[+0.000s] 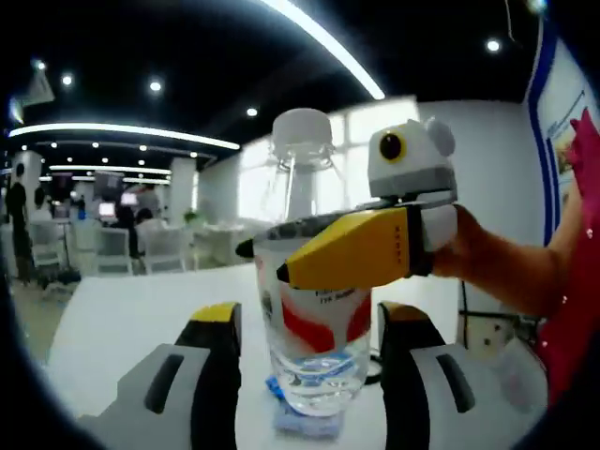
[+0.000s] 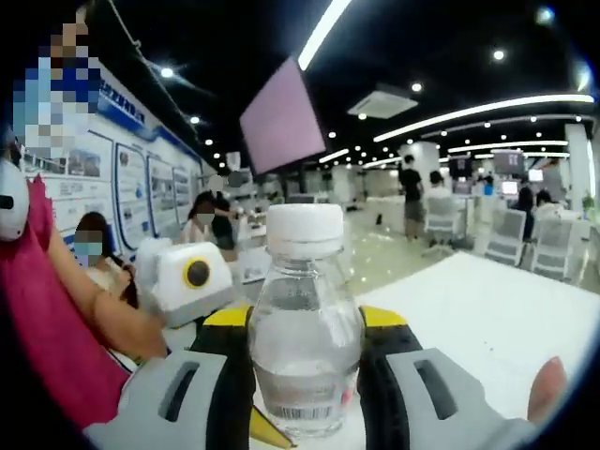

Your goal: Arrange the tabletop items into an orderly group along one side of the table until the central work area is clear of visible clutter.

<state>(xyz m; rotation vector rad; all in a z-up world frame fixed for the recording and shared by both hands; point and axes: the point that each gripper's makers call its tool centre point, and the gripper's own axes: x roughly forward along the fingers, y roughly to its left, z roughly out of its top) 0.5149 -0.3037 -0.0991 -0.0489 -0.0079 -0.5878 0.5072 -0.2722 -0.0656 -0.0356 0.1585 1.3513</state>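
The clear water bottle (image 2: 306, 347) is clamped between the jaws of the right hand-held gripper (image 2: 307, 375) at lower centre, presumably for relocation to one side of the desk (image 2: 497, 300). The left hand-held gripper (image 1: 309, 375) is held apart, flanking the bottle base without contact.

I can't read any text. The bottle (image 1: 312, 309) has a red-and-white label with print too blurred to make out, and a barcode faces my right view. The wall posters (image 2: 141, 192) are illegible.
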